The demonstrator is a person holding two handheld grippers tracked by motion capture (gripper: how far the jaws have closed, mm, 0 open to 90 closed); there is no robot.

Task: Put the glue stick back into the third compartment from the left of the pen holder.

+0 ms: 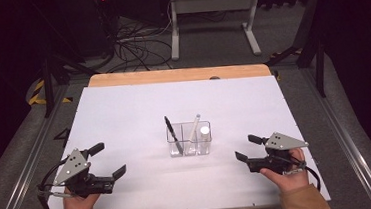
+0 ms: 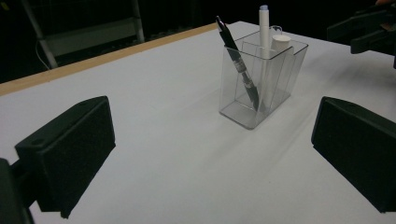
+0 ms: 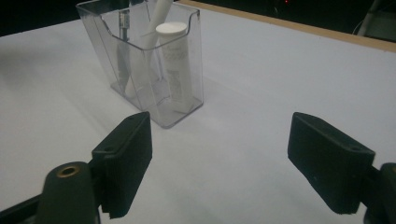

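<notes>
A clear plastic pen holder (image 1: 190, 140) was seen standing upright near the middle of the white counter (image 1: 124, 114), between the two grippers and well apart from each. A black pen (image 1: 173, 135) was leaned in its left compartment, its top tilted toward 11 o'clock. A white pen (image 1: 194, 128) was leaned in the middle, its tip tilted toward 1 o'clock, and a white capped tube (image 1: 204, 136) was stood upright in the right compartment.

The left gripper (image 1: 111, 159) was held low over the counter at about 8 o'clock from the holder, pointed toward 3 o'clock. Its fingers (image 2: 70, 149) were spread wide and released, with nothing between them but bare counter.

The right gripper (image 1: 245, 148) was held at about 4 o'clock from the holder, pointed toward 9 o'clock. Its fingers (image 3: 126, 154) were likewise parted and released, nothing being grasped; in the right gripper view the holder was seen just beyond the left finger, untouched.
</notes>
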